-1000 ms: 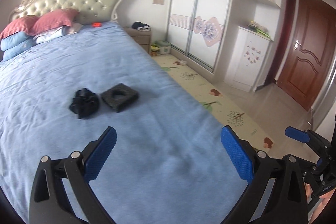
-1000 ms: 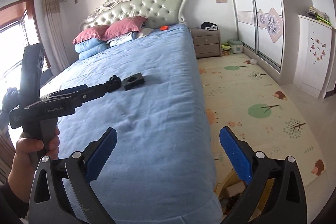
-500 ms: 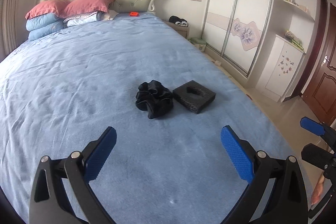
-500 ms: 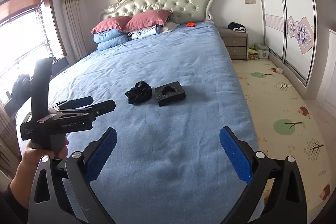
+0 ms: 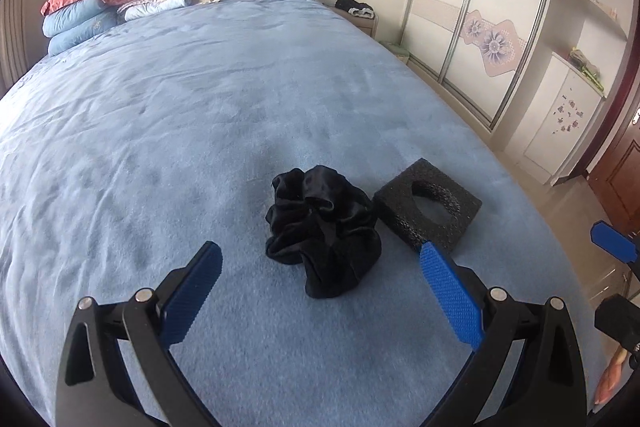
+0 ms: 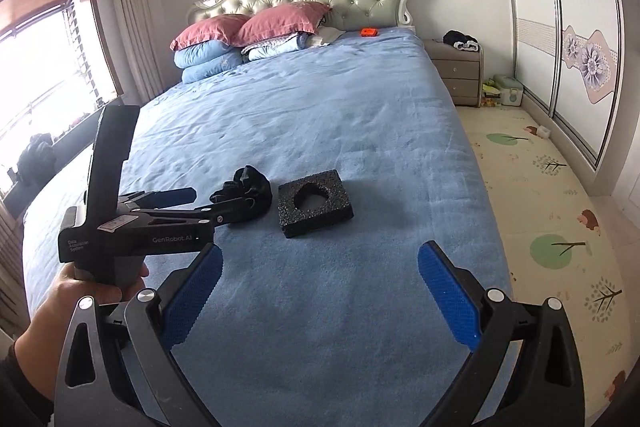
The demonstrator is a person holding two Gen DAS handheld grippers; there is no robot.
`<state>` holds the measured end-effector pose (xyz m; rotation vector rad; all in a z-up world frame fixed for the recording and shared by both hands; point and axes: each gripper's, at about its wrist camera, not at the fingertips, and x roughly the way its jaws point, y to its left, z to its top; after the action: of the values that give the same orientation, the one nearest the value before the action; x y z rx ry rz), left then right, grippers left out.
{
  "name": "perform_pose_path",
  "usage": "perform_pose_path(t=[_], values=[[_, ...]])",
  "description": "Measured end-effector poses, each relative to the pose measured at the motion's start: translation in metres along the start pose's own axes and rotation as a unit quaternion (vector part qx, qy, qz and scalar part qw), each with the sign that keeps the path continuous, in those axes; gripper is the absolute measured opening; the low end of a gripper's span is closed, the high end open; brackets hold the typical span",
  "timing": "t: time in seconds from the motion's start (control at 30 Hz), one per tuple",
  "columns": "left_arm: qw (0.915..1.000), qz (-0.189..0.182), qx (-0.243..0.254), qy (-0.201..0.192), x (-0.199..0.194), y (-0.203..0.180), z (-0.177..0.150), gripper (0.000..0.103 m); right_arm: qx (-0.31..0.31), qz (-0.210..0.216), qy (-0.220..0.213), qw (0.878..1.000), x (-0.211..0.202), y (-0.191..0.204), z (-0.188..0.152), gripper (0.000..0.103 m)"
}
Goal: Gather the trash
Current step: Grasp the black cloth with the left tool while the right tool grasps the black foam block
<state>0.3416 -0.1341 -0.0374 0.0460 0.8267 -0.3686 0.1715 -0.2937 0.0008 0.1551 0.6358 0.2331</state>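
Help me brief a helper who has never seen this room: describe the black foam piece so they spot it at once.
On the large bed with the blue blanket, two dark things lie side by side near its foot. The black square foam block is the one nearer the wardrobe side, beside the crumpled black cloth. It alone is flat, sharp-cornered and coarse, with a round hole through its middle.
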Motion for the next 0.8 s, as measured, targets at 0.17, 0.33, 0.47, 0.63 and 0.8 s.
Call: perform_pose_path(t=[0.17, 0.33, 0.47, 0.63, 0.8], values=[[0.999, -0.001, -0.014, 0.042, 0.034, 0.001, 0.012, 0.096, 0.011, 0.005, 0.001, 1.0, 0.008, -0.007, 0.003, 0.095], [0.9992, 0.004, -0.02, 0.036, 0.033, 0.006, 0.009, 0.061, 0.015, 0.004, 0.006, 1.0, 0.012, -0.011, 0.004, 0.095], [0.9993, -0.001, -0.023, 0.03, 0.028, 0.012, 0.006, 0.034, 0.025, 0.009, 0.012, 1.0, 0.017, -0.012, 0.005, 0.095], [0.9997, -0.011, -0.009, 0.021, 0.011, 0.01, 0.0, 0.027, 0.017, 0.01, 0.02, 1.0, 0.02, -0.003, 0.006, 0.095], [0.9999, -0.008, 0.014, 0.004, -0.013, 0.003, -0.005, 0.027, 0.001, 0.005, 0.03, 1.0, 0.03, 0.009, 0.011, 0.095]])
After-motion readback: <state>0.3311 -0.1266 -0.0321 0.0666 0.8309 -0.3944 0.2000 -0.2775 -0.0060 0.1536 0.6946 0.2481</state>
